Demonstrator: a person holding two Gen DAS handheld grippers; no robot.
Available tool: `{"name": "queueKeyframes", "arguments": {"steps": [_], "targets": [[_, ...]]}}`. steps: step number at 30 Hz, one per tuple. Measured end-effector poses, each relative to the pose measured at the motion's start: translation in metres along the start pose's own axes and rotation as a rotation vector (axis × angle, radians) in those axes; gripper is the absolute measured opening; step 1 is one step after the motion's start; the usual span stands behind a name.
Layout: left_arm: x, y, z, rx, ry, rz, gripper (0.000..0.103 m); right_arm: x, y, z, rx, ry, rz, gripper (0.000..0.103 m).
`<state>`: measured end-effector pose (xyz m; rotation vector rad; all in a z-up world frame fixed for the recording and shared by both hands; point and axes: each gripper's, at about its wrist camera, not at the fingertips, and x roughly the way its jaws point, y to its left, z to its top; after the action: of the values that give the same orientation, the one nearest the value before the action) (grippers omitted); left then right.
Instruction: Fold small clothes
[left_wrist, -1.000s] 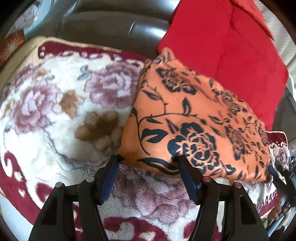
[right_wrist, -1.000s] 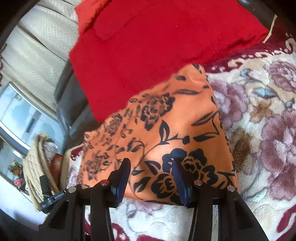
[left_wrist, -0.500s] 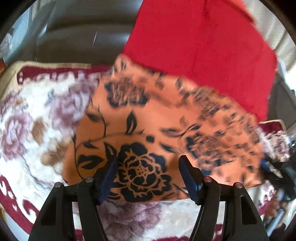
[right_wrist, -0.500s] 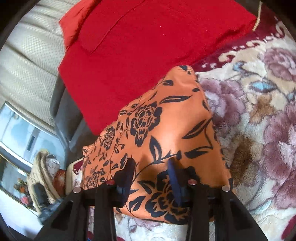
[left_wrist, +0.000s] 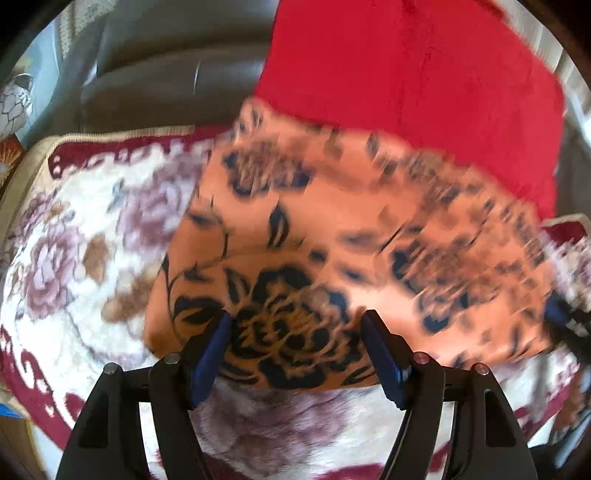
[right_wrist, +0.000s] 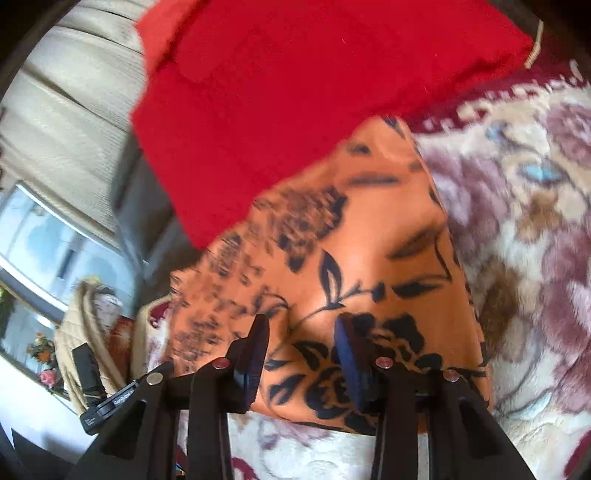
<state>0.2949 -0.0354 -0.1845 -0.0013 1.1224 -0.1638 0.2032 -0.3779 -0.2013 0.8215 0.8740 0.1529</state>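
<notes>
Nearest us in the left view, the left gripper (left_wrist: 297, 328) has its jaws spread wide, straddling the near edge of the cloth (left_wrist: 332, 251). The blue pads (left_wrist: 212, 350) sit at either side of the big dark flower, nothing pinched between them that we can see.

In the right view, the right gripper (right_wrist: 301, 339) is narrower, jaws partly closed over the same cloth (right_wrist: 369, 266) near its close edge. Whether fabric is actually caught between them, we cannot tell; a gap shows between the pads.

The cloth is orange with a black floral print and lies flat on the blanket (left_wrist: 74, 240), directly ahead of both grippers. Its long axis runs roughly across the left view, from lower left out to the right, so we judge the two grippers sit spaced along the one near long edge. Neither hand is clearly nearer; both are right at the hem. The far right end is motion blurred, so detail there is lost.

Our read: the step in hand is grabbing the near edge to carry it over toward the far edge, away from us.

Beyond the cloth, its far edge touches or tucks under a red cushion (left_wrist: 424, 92). Behind that, a dark sofa back (left_wrist: 166, 74).
</notes>
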Motion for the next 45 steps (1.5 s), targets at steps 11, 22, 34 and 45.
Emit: {"name": "queueKeyframes", "arguments": {"steps": [11,22,34,45], "targets": [[-0.046,0.051,-0.021,-0.238,-0.052,-0.115,0.073,-0.024,0.014,-0.003,-0.078,-0.048,0.1,0.042],[-0.02,0.092,-0.057,-0.615,-0.022,-0.261,0.075,0.001,-0.005,-0.006,0.018,0.048,0.018,0.041],[-0.007,0.08,-0.035,-0.692,-0.144,-0.369,0.07,0.001,-0.005,-0.005,-0.017,0.054,0.026,0.041],[0.005,0.075,-0.029,-0.65,-0.116,-0.33,0.064,0.004,-0.002,-0.006,-0.048,0.056,0.027,0.041]]}}
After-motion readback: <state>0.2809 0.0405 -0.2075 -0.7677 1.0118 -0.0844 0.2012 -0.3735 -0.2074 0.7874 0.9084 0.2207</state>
